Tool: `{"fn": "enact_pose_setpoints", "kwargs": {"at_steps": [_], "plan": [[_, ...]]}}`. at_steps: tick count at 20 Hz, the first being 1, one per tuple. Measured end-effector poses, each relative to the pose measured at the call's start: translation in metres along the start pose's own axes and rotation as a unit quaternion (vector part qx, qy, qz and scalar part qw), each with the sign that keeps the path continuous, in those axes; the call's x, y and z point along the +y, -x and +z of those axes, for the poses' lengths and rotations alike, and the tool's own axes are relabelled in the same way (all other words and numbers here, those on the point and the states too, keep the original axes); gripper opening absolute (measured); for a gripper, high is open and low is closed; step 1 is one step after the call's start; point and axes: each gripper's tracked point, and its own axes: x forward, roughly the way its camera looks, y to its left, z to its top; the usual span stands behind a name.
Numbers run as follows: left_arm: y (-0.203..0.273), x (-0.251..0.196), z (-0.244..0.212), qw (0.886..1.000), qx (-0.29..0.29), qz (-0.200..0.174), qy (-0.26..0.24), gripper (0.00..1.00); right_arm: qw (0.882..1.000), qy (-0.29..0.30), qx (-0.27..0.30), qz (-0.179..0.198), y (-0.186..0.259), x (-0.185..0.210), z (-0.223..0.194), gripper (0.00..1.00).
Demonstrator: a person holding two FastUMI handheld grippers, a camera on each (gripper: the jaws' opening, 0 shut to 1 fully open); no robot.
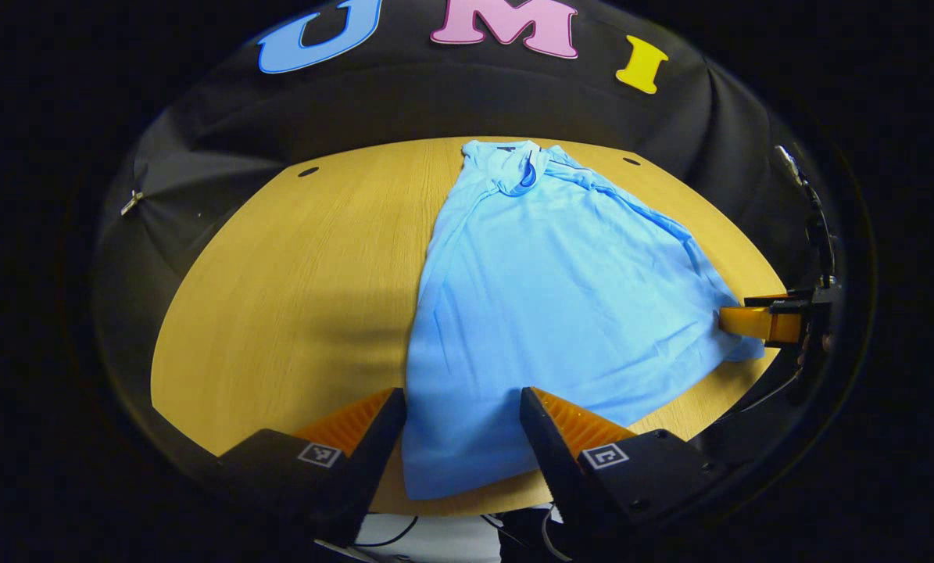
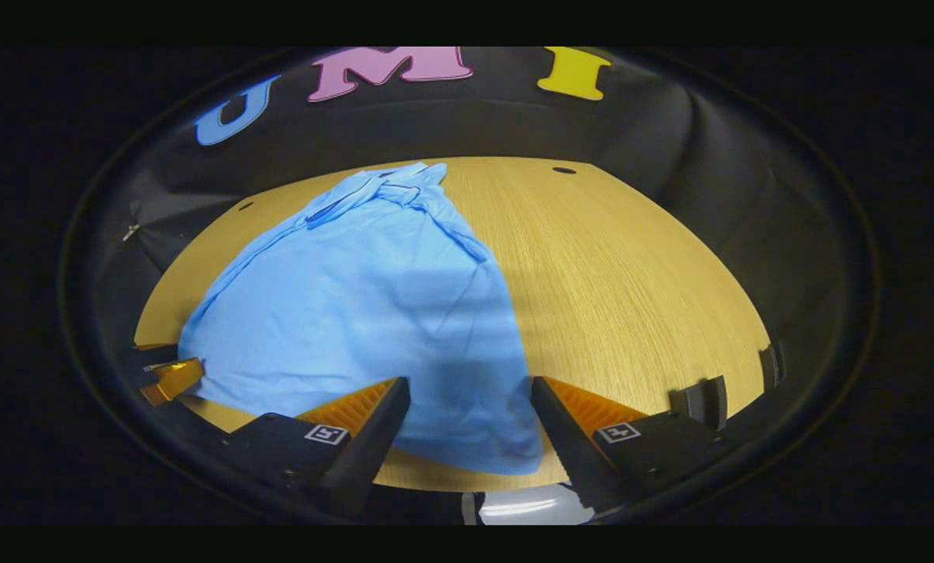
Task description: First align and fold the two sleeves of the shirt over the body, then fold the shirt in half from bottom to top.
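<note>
The light blue shirt (image 1: 545, 305) lies flat on the wooden tabletop (image 1: 295, 274) with its collar at the far end and its hem at the near edge, and both sleeves already appear folded in over the body, bunched up near the collar. So the step in hand looks to be the bottom-to-top fold. The left gripper (image 1: 463, 426) hangs with its fingers spread apart, the hem's corner lying between and just beyond them, not yet pinched. The right gripper (image 2: 470, 418) is likewise spread wide over the opposite hem corner, with fabric lying between its fingers and nothing clamped. In the left gripper view the other gripper shows far off to the right of the fingers, at the shirt's side edge; whether it touches the cloth there I cannot tell. To do this well, each pair of fingers should come down squarely on its own corner and catch both layers of cloth, not just the top one. Both corners should then rise together and travel level toward the collar, so the hem lands parallel to the shoulders. The right edge shows ripples, so a slight outward pull should keep the fold smooth.
</note>
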Motion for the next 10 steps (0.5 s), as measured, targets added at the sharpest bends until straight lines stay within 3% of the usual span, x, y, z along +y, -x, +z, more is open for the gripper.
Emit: {"fn": "enact_pose_setpoints", "kwargs": {"at_steps": [1,2,3,4,5,6,7,8,9,10], "plan": [[0.001,-0.004,-0.001,1.0,0.003,-0.003,-0.003,0.89,1.0,0.003,-0.002,0.004,0.001,0.002,0.003,0.96],[0.0,-0.009,-0.001,1.0,0.005,-0.008,-0.008,0.86,1.0,0.008,0.006,0.01,0.001,0.006,0.0,0.78],[0.001,-0.014,0.0,1.0,0.005,-0.013,-0.012,0.73,1.0,0.013,0.002,0.018,0.001,0.009,0.003,0.72],[-0.001,-0.019,0.001,1.0,0.007,-0.02,-0.016,0.66,1.0,0.016,0.006,0.026,0.001,0.013,0.0,0.56],[0.0,-0.025,0.002,0.999,0.006,-0.027,-0.019,0.52,0.999,0.02,0.005,0.028,0.0,0.015,0.001,0.48],[0.0,-0.029,0.002,0.999,0.008,-0.031,-0.017,0.37,0.999,0.022,0.008,0.037,0.001,0.02,0.0,0.29],[-0.001,-0.03,0.003,0.999,0.01,-0.033,-0.008,0.23,0.999,0.022,0.009,0.036,0.0,0.02,0.002,0.22],[0.0,-0.031,0.003,0.999,0.012,-0.032,0.006,0.18,0.999,0.024,0.011,0.042,0.0,0.022,0.002,0.13],[0.0,-0.033,0.005,0.999,0.014,-0.036,0.025,0.08,0.998,0.027,0.017,0.045,-0.002,0.024,0.001,0.13],[0.0,-0.035,0.008,0.998,0.01,-0.04,0.042,0.07,0.998,0.03,0.018,0.053,-0.001,0.024,0.002,0.06]]}}
